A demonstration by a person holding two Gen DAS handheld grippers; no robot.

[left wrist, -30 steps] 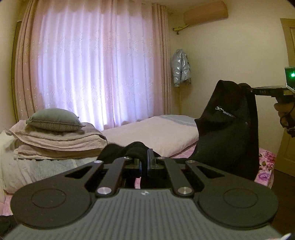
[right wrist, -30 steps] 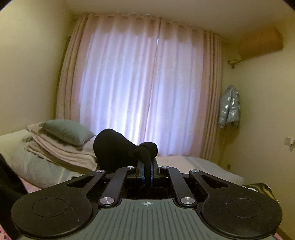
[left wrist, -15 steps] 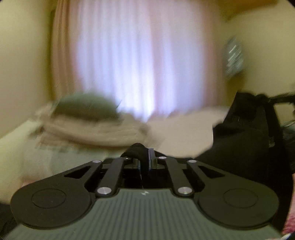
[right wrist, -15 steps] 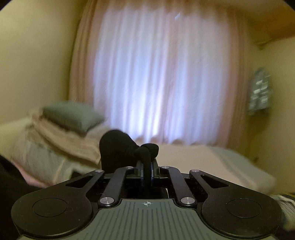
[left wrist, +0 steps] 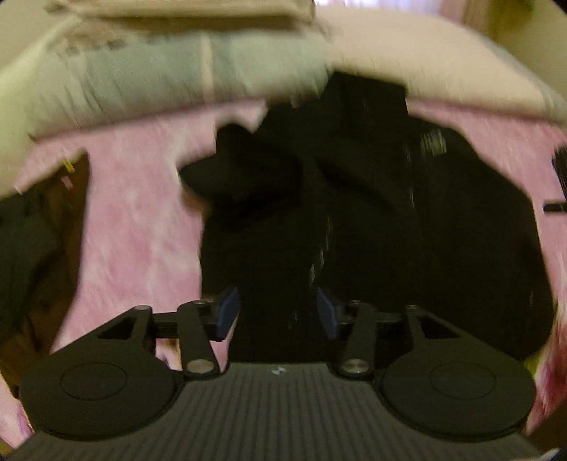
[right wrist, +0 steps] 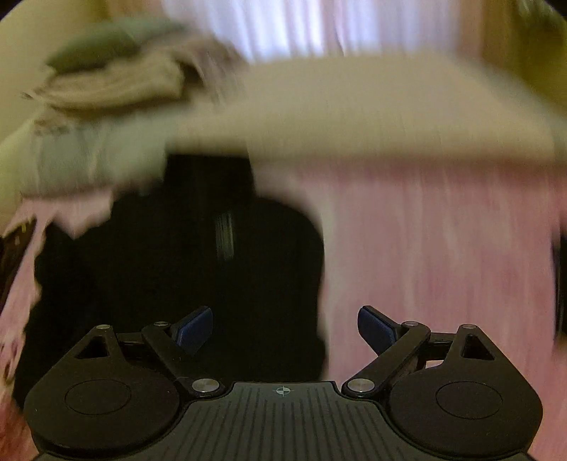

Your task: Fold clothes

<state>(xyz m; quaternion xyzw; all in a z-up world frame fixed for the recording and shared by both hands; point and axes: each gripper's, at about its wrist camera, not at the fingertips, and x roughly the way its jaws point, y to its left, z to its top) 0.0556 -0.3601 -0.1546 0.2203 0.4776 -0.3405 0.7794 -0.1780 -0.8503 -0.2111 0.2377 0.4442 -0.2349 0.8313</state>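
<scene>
One black garment [left wrist: 372, 220], crumpled, lies on the pink bed sheet [left wrist: 134, 212]. Two tools: left tool [left wrist: 278, 308] partly released, jaws just opening, garment beneath them ungripped; right tool [right wrist: 285, 328] released wide, jaws just opening, over the garment's edge. One bedding stack [right wrist: 117, 85], blurred.

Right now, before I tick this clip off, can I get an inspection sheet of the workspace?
Surface: pink bedsheet, blurred.
Job's things: black garment lying spread on the sheet, zipper showing.
Clutter: folded bedding stacked at the far side; dark item at the left edge, unclear.
Grippers: left gripper and right gripper both just opened; garment lies below the fingers, pads not pressing it.
Cables: nothing seen.
Surroundings: pale curtain.
</scene>
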